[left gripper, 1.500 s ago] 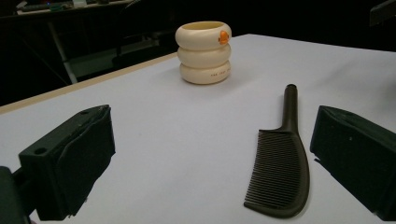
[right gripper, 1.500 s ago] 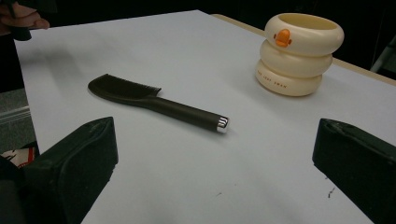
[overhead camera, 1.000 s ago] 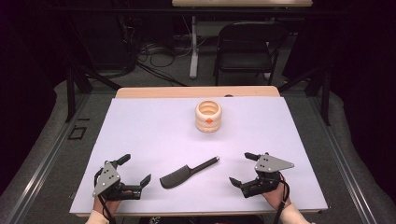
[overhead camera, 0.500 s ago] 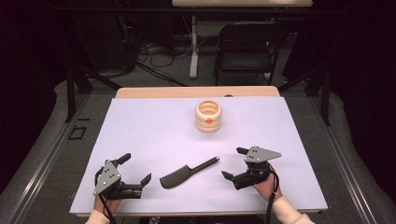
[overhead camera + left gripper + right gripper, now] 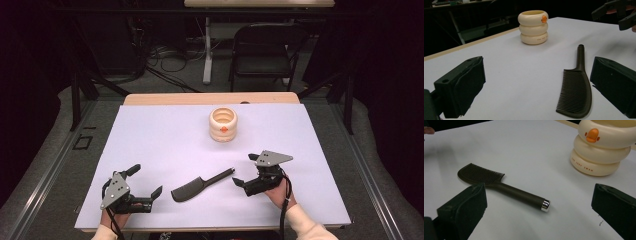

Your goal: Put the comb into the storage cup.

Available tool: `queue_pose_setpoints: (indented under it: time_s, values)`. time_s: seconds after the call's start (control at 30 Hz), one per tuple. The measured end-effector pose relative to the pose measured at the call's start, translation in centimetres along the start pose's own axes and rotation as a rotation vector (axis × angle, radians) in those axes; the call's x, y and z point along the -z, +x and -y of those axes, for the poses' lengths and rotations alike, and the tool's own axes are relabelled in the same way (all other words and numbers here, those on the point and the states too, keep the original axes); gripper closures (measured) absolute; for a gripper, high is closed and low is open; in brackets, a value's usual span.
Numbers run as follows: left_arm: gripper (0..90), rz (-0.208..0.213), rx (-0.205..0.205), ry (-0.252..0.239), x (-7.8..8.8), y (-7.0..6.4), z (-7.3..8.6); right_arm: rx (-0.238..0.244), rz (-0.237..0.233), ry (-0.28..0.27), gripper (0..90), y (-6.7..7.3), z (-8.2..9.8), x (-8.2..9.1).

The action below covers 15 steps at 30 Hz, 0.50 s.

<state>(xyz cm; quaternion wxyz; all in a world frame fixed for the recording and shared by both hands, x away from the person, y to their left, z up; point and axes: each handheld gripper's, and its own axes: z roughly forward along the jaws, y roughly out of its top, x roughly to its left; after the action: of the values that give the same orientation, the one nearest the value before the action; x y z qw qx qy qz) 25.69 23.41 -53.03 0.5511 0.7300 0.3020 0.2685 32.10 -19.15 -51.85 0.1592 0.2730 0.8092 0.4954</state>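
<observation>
Dark room and stacked cables lie behind the table (image 5: 165, 140), whose pale sheet carries a black comb (image 5: 200, 184) near the front edge and a cream ringed cup (image 5: 223, 124) farther back. Since a second ago the right tongs (image 5: 241, 181) have slid in toward the comb's handle tip, jaws spread wide, so a grasp looks close. The left tongs (image 5: 150, 196) rest open beside the teeth. Bare sheet surrounds the comb; the front edge is near.
</observation>
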Motion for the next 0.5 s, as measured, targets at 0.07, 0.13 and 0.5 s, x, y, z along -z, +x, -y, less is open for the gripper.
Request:
queue_pose_setpoints:
  time_s: [0.07,0.13,0.5]
  values:
    - [0.0,0.0,-0.001,0.001,0.0,0.0,0.0,-0.001,0.002,0.008,0.0,-0.1,-0.1,-0.4]
    - [0.0,0.001,-0.003,0.001,0.0,0.0,0.0,-0.004,0.002,0.009,0.0,-0.2,-0.2,-0.7]
    - [0.0,0.01,-0.008,0.01,-0.1,0.0,0.0,-0.009,0.002,0.053,0.0,-0.6,-0.5,-2.2]
